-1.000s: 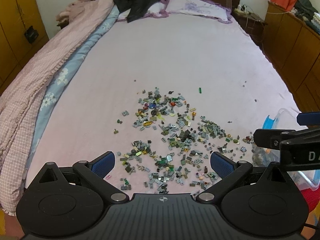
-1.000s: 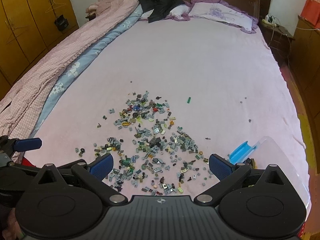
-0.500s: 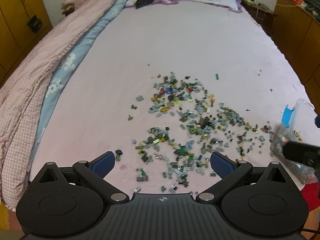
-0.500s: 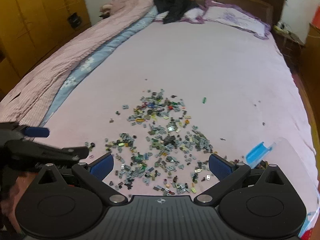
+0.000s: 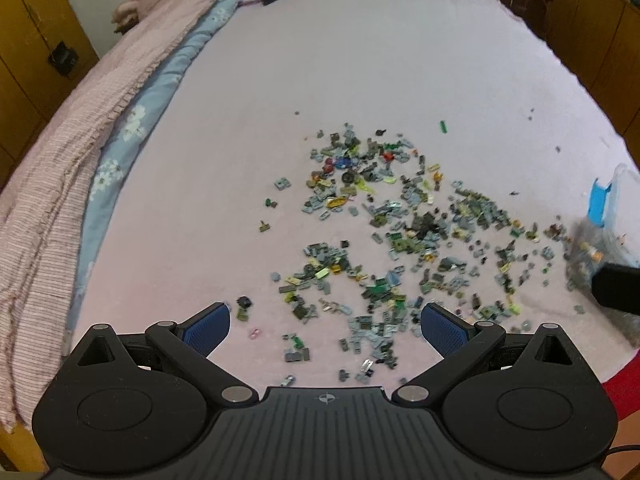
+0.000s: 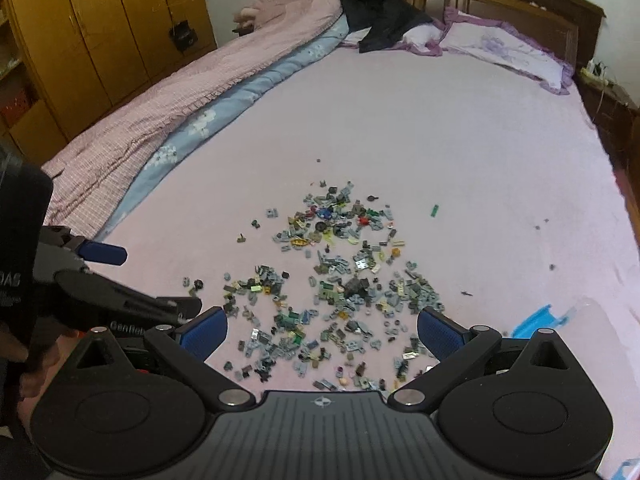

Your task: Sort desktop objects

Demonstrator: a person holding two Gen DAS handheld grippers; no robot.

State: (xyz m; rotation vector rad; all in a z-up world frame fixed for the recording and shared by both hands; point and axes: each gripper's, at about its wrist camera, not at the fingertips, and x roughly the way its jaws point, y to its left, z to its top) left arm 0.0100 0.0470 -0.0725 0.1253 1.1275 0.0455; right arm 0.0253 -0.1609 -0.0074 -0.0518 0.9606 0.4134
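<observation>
A scatter of several small toy building pieces (image 5: pixel 396 236), mostly grey and green, lies on the pink bedsheet (image 5: pixel 360 60); the same pile of pieces (image 6: pixel 332 280) shows in the right wrist view. My left gripper (image 5: pixel 325 322) hovers open above the near edge of the scatter, nothing between its blue pads. My right gripper (image 6: pixel 322 330) is open too, over the near part of the pile. A clear plastic box with a blue lid (image 5: pixel 604 216) holding pieces lies at the right edge of the bed; the box (image 6: pixel 560 320) sits behind my right finger.
A folded pink and blue quilt (image 5: pixel 92 152) runs along the left side of the bed. Pillows (image 6: pixel 508 48) and a dark garment (image 6: pixel 380 20) lie at the headboard. Wooden wardrobes (image 6: pixel 100 32) stand left, a cabinet (image 5: pixel 592 32) right. A lone green piece (image 5: pixel 443 127) lies apart.
Both grippers have tilted and shifted; the pile now sits further right in the left view. The left gripper has come into the right view's left edge. Both jaws stay open.
</observation>
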